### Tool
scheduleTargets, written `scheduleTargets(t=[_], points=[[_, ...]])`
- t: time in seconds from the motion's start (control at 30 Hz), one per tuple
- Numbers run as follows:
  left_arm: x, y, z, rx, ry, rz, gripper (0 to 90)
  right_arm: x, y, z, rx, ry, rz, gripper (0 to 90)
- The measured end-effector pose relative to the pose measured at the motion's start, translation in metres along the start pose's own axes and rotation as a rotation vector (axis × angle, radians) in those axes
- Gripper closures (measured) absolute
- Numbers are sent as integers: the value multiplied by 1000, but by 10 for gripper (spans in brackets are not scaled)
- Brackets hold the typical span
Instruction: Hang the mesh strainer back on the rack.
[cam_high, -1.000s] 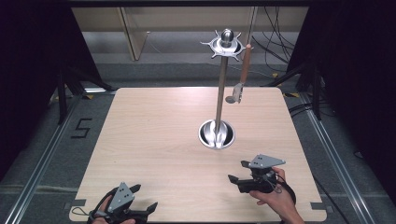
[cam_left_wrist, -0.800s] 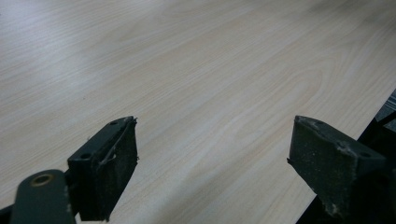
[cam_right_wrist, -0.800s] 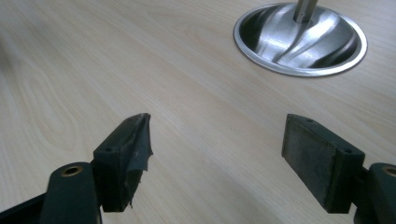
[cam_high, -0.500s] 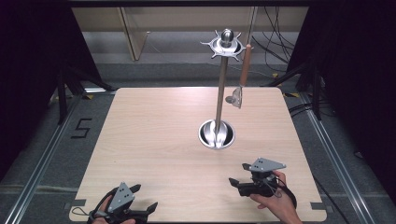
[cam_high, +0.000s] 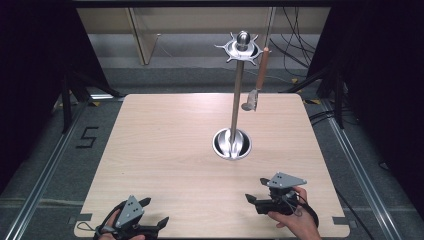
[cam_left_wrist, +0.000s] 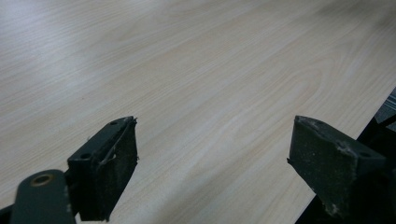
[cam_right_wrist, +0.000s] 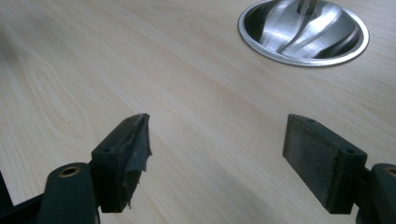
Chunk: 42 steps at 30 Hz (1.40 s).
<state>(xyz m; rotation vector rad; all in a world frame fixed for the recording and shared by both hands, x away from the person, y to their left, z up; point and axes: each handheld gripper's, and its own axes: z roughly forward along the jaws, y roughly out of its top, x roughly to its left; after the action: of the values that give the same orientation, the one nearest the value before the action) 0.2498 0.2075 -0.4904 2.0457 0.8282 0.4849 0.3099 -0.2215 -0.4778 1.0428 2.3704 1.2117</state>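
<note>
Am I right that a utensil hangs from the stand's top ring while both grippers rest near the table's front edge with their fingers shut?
Not quite: the fingers are open. The left gripper and right gripper views show wide gaps. The utensil does hang from the stand.

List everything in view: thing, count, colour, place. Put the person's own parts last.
Table: one, light wood, centre of the high view.
Utensil stand: one, silver metal, round base right of table centre, pole upright, hook ring on top.
Hanging utensil: one, brown handle with metal head, on a right-side hook, clear of the table.
Cables: several, black, on the floor behind the table.
Floor mark "5": one, black, left of the table.
Left gripper: one, black, near-left table edge, open.
Right gripper: one, black, near-right, open.
Hand: one, holding the right gripper.
</note>
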Motion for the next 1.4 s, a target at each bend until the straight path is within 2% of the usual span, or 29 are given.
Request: scheduleTargets(t=[0.1, 0.13, 0.17, 0.2, 0.23, 0.27, 0.37, 0.43, 0.47, 0.5, 0.53, 0.57, 0.6, 0.63, 0.67, 0.7, 0.73, 0.77, 0.8, 0.83, 0.9, 1.03, 1.07, 1.1, 1.27, 1.3, 1.33, 1.37, 1.4], points=[[-1, 0, 0, 0, -2, -12, 148, 0, -1, -1, -2, 2, -1, 242], [-2, 0, 0, -5, -5, -30, 148, 0, -2, -1, 9, 4, 7, 242], [-1, 0, 0, 3, -3, -11, 148, 2, -3, -2, 21, 7, 31, 243], [0, 0, 0, 4, -1, -3, 148, 0, -3, -1, 4, -4, 1, 243], [-5, -1, 1, -18, -10, -68, 148, 1, -4, -1, 9, -2, 6, 244], [-6, -1, 0, -16, -9, -71, 148, 1, -4, -2, 18, 4, 8, 243], [-5, -1, 0, -12, -5, -67, 148, 3, -5, -1, 13, 5, 3, 243], [-6, -1, 1, -22, -11, -80, 148, 3, -6, -2, 13, 10, -3, 243], [-4, -1, 0, -7, -7, -46, 148, 3, -6, -2, 17, 22, 10, 243], [-4, -1, 1, -9, -6, -41, 148, 3, -7, -3, 17, 16, 2, 244], [-7, -2, 1, -7, -11, -87, 148, 3, -8, -4, 20, 14, 8, 244], [-7, -2, 1, -8, -13, -74, 148, 3, -9, -4, 15, 13, 4, 244], [-5, -1, 1, -6, -10, -52, 148, 5, -10, -5, 22, 7, 31, 244], [-5, -1, 0, -6, -10, -44, 148, 3, -11, -5, 20, 10, 8, 244], [-5, -1, 0, -6, -10, -47, 148, 3, -12, -5, 24, 12, 8, 243], [-6, -1, 1, -14, -13, -68, 148, 4, -13, -5, 19, 11, 8, 243], [-6, -1, 1, -14, -14, -67, 148, 5, -14, -6, 22, 11, 21, 244], [-6, -1, 1, -14, -13, -65, 148, 4, -14, -5, 19, 21, -2, 243], [-5, -1, 0, -6, -11, -53, 148, 4, -15, -6, 27, 14, 3, 243], [-6, -1, 1, -18, -13, -70, 148, 5, -16, -7, 18, 11, 10, 243], [-6, -1, 1, -14, -14, -68, 148, 6, -17, -7, 23, 27, 11, 243], [-6, -1, 0, -11, -13, -65, 148, 6, -19, -9, 25, 14, 11, 242], [-6, -1, 1, -15, -13, -69, 148, 6, -20, -9, 27, 29, 17, 242], [-6, -1, 1, -13, -13, -68, 148, 7, -20, -10, 29, 16, 23, 242], [-6, -1, 1, -13, -14, -67, 148, 8, -22, -9, 25, 34, 9, 241], [-4, -1, 0, 1, -9, -35, 148, 10, -23, -11, 30, 25, 30, 241], [-3, -1, 0, 6, -7, -22, 148, 10, -23, -11, 26, 24, 29, 241], [-3, 0, 0, 4, -7, -24, 148, 10, -24, -11, 27, 27, 28, 240], [-6, -1, 1, -11, -12, -62, 148, 10, -24, -12, 25, 30, 30, 240]])
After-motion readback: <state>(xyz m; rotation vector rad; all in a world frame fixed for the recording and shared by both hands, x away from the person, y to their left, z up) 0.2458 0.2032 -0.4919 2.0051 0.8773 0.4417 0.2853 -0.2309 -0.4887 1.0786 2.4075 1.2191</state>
